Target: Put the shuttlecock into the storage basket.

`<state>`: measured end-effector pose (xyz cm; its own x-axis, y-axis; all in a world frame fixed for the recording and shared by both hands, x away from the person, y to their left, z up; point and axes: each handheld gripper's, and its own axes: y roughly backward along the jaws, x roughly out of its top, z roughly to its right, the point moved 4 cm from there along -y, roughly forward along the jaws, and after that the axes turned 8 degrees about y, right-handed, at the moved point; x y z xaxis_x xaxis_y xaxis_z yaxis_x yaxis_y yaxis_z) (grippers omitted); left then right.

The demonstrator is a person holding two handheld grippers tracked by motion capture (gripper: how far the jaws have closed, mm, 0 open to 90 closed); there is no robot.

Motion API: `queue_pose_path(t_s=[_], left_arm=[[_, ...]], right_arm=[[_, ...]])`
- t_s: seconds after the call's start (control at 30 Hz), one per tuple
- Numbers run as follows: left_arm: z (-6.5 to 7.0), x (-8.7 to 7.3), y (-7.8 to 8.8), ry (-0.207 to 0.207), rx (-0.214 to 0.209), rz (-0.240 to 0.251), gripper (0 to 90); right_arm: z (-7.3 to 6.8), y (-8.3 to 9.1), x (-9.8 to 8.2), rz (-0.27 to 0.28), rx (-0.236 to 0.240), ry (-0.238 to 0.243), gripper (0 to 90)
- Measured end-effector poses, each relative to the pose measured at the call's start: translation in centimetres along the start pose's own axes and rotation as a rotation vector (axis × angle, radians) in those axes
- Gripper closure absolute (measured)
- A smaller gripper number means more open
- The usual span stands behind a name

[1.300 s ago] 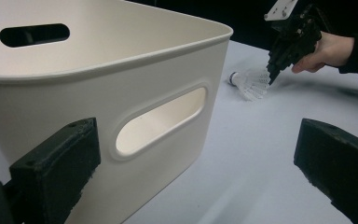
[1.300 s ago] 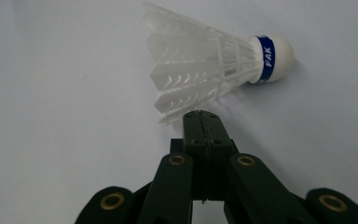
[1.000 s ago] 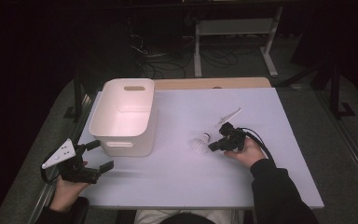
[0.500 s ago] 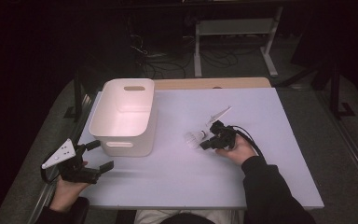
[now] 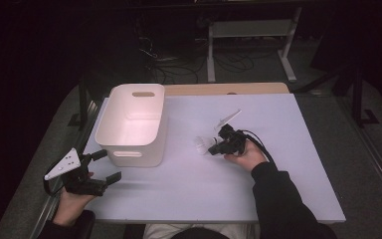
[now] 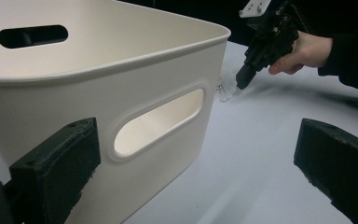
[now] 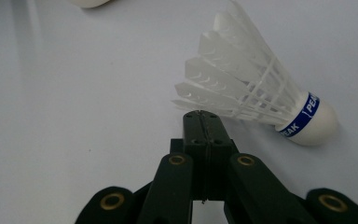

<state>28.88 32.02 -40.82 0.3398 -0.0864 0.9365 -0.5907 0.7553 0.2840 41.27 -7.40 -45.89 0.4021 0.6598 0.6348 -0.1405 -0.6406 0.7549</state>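
White bin (image 5: pixel 129 130) sits empty; shuttlecock (image 7: pixel 261 100) lies outside

One white feathered shuttlecock (image 7: pixel 256 100) with a blue band lies on the table (image 5: pixel 298 164); one white plastic bin (image 5: pixel 134 124) with two handle slots stands on the same surface; two hand-held grippers are in use, the left gripper (image 5: pixel 101 168) and the right gripper (image 5: pixel 213 148); two hands hold them; one metal-legged stand (image 5: pixel 251 42) sits behind the table.
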Motion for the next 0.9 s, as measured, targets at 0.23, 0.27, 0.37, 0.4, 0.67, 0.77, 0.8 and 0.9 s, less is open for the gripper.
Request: queue_pose_path(t_s=[0.23,0.27,0.37,0.4,0.67,0.77,0.8,0.9], left_arm=[[0.0,0.0,0.0,0.000,-0.001,0.000,0.2],[0.0,0.0,0.0,0.000,-0.001,0.000,0.1],[0.0,0.0,0.0,0.000,-0.001,0.000,0.1],[0.0,0.0,0.0,0.000,-0.001,0.000,0.1],[0.0,0.0,0.0,0.000,-0.001,0.000,0.1],[0.0,0.0,0.0,0.000,-0.001,0.000,0.2],[0.0,0.0,0.0,0.000,-0.001,0.000,0.2],[0.0,0.0,0.0,-0.001,-0.001,-0.001,0.1]], right_arm=[[0.4,-0.6,0.4,0.006,-0.003,-0.003,89.0],[0.4,-0.6,0.4,0.004,-0.004,-0.003,89.0],[0.6,-0.8,0.4,0.008,-0.007,-0.010,89.0],[0.7,-0.9,0.4,0.011,-0.008,-0.009,89.0],[1.4,-1.1,0.5,0.018,-0.013,-0.023,89.0],[1.6,-1.1,0.7,0.022,-0.014,-0.026,89.0],[1.7,-1.1,0.8,0.024,-0.015,-0.027,89.0],[1.9,-1.2,1.2,0.020,-0.015,-0.025,89.0]])
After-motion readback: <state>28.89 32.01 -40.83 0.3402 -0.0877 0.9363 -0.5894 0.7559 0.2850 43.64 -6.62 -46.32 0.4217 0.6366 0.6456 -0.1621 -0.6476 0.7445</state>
